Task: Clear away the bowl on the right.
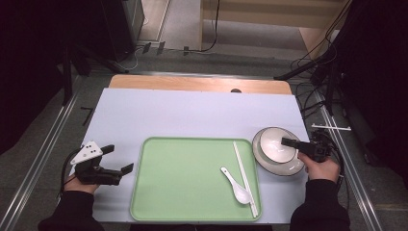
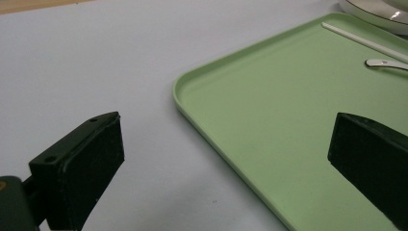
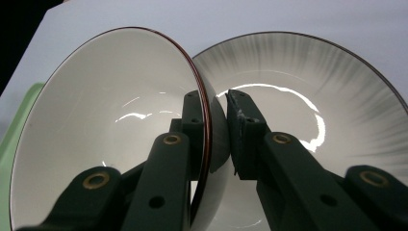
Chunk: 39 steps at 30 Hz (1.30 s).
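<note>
Your white table cover carries a green tray nearest you; your left gripper idles beside it, jaws apart. Your right gripper pinches the white bowl's rim above the plate. Beyond, cables on a dim floor.

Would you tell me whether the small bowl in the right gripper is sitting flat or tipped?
Tipped. The right gripper clamps the bowl by its rim, with one jaw inside and one outside, and the bowl leans against the plate beneath it.

Dim surroundings, lit tabletop, bowl glare
</note>
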Available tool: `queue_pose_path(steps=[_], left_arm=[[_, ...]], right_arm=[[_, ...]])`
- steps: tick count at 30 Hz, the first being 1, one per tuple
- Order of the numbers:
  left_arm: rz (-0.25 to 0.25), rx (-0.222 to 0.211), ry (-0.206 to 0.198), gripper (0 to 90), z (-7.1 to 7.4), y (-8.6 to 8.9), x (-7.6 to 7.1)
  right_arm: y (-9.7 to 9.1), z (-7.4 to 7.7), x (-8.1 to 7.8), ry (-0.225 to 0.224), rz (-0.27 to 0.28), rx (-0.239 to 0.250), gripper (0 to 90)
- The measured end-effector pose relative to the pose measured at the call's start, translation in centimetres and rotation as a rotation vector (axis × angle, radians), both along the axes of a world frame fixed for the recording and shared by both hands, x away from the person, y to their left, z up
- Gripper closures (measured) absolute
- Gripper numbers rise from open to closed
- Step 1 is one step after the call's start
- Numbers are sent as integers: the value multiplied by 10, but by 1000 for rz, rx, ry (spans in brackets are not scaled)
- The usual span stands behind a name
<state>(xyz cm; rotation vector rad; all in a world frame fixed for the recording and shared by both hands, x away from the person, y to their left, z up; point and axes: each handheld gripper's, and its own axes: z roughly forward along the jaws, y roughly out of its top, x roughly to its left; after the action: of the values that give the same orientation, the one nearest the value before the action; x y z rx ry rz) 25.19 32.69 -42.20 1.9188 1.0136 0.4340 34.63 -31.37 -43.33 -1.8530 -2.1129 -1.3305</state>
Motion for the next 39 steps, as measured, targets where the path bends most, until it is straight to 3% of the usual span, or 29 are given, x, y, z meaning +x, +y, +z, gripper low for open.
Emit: queue_pose_path(steps=[39], left_arm=[[0,2,0,0,0,0,0]], right_arm=[[59,14,-16,12,184,-4,793]])
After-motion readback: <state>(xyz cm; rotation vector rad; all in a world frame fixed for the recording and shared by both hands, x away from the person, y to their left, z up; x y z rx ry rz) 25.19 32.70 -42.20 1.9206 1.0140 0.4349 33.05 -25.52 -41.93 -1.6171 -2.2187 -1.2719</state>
